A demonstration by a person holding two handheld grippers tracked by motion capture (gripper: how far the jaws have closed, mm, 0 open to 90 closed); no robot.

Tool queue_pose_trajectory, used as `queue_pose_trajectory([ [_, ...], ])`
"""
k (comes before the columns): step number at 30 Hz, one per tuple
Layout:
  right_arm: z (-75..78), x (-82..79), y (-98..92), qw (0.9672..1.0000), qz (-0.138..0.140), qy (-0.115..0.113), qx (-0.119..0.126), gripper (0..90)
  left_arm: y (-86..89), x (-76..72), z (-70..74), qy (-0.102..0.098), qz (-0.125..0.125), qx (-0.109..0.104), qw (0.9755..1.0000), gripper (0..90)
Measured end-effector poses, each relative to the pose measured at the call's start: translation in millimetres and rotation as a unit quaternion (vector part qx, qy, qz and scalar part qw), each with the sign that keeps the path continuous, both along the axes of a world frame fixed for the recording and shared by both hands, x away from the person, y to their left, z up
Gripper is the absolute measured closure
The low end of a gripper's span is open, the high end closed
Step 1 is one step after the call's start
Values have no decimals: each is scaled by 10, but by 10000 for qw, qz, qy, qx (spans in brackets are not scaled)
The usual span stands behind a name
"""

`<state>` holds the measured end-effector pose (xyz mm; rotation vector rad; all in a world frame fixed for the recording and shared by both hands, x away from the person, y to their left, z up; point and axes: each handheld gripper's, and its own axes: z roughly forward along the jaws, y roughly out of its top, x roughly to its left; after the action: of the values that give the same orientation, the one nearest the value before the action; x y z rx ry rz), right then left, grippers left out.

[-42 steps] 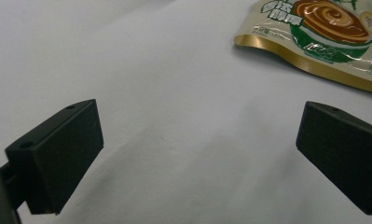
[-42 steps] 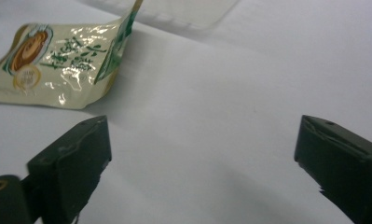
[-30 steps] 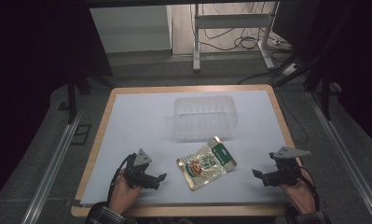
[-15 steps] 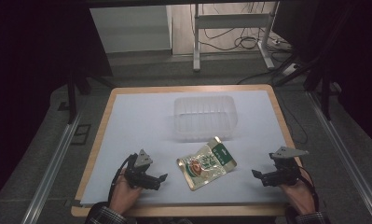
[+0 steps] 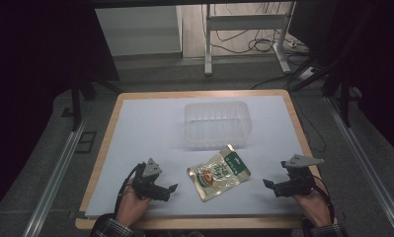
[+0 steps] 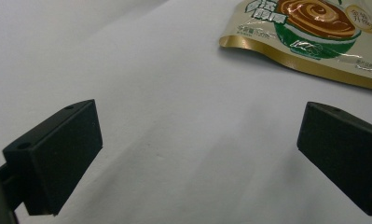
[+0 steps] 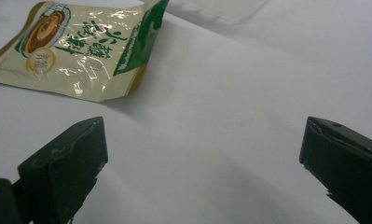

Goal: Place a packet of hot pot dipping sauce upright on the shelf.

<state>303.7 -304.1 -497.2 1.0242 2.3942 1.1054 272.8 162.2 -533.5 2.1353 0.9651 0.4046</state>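
Food pouch [image 5: 218, 175]: flat on white tabletop [image 5: 145, 128], near front edge, between both tongs, touching neither. Clear plastic tub [image 5: 217, 123]: just behind pouch. Left tongs [image 5: 169, 191]: jaws wide apart, empty. Right tongs [image 5: 270, 185]: likewise wide apart, empty.

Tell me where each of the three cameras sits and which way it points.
High view: above the person's side, facing forward and down on the table; shows both hands, left gripper, right gripper, pouch, tub.
Left gripper view: rides the left gripper, low over the table, toward the pouch; own jaws apart.
Right gripper view: rides the right gripper, toward the pouch; own jaws apart.
All share the pouch.
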Motion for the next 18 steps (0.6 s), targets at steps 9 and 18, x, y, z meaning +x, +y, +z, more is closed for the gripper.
queue_pose_trajectory([
  [9, -3, 22, 48, 10000, 43, -23, 64, 9, -6, 1, -2, 10, -12, 4, 10000, 0],
  [18, -13, 52, 108, 9999, 112, 3, 57, 9, -12, 1, -4, 7, -28, 13, 10000, 0],
])
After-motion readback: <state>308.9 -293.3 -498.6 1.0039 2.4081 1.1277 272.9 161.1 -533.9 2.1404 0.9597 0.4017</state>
